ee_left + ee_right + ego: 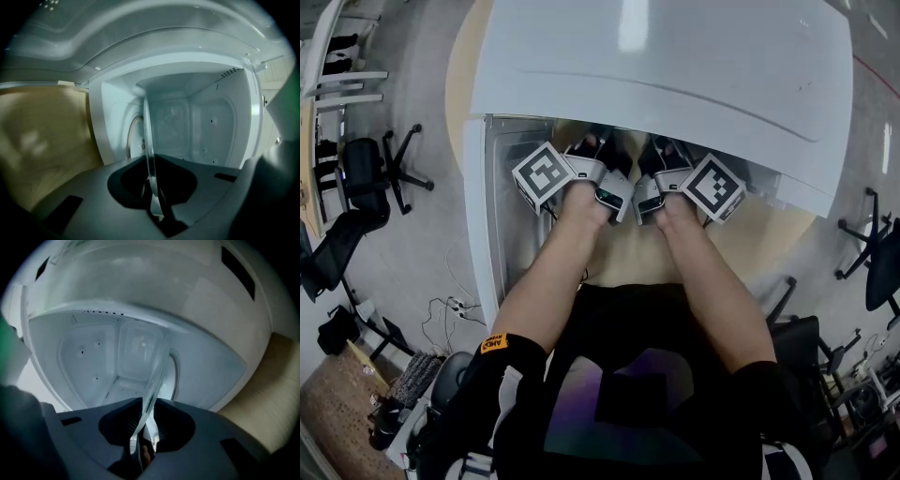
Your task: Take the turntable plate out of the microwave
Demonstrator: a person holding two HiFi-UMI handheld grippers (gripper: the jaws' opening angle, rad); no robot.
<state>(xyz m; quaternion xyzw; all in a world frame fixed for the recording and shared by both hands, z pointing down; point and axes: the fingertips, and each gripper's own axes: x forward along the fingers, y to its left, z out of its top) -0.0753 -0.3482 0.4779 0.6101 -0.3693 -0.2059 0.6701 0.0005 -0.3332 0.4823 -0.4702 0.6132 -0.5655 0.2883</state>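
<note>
Gripping the glass turntable plate [149,136] by its rim, left gripper [153,197] and right gripper [145,427] both sit clamped inside the microwave [675,84].

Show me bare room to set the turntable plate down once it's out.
Bare tabletop shows in front of the microwave, between the forearms, and more to the right of the right forearm. The microwave mouth is crowded: left hand-held gripper and right hand-held gripper both grip the turntable plate there, with the open door flanking the left.
</note>
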